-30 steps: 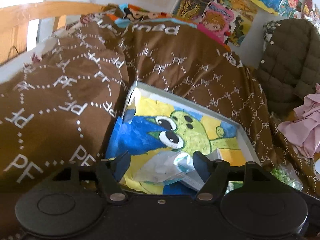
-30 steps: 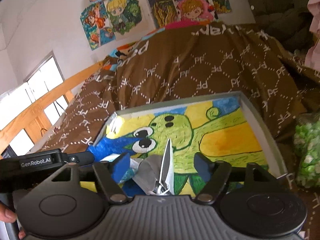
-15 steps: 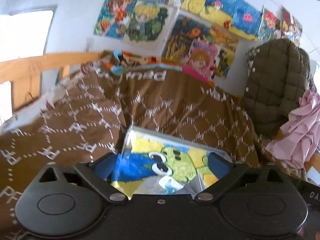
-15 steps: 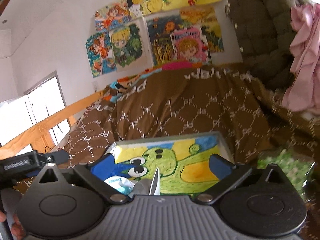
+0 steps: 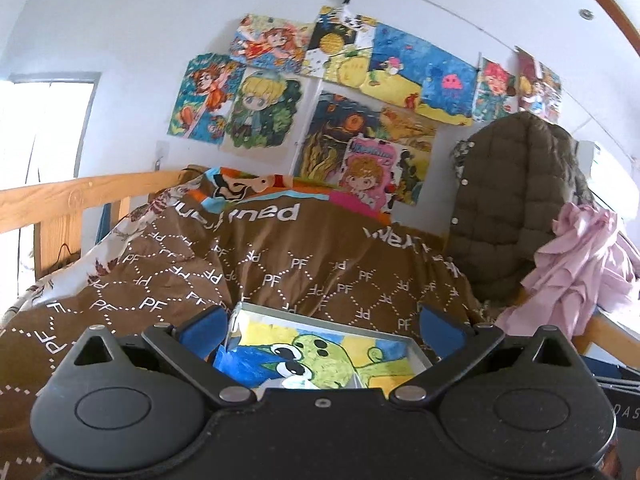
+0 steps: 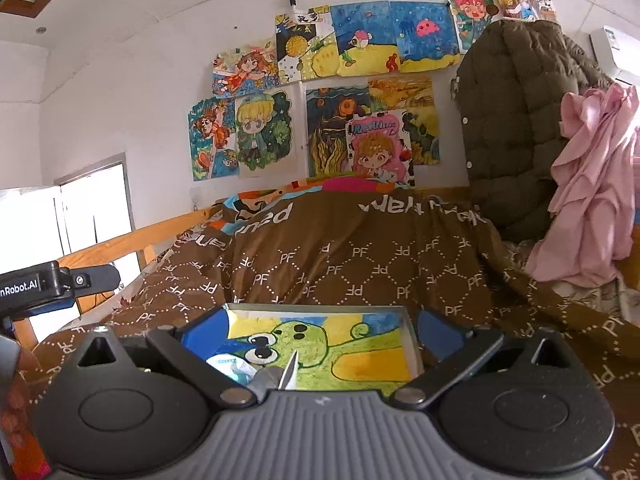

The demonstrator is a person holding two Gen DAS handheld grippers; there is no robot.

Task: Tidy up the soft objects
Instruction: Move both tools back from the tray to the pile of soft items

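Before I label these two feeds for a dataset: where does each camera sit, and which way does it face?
Left wrist: sits on the left gripper, facing over the brown quilt to the drawings on the wall; its open jaws show.
Right wrist: sits on the right gripper, facing the same wall; its open jaws, the left gripper's body and a hand at the left edge show.
Shared: quilt, painted tray, olive jacket, pink cloth.

Drawings above quilted jacket

Matt brown cloth quilt, glossy crinkled plastic wrapper, wooden bed rail, quilted coat, paper drawings
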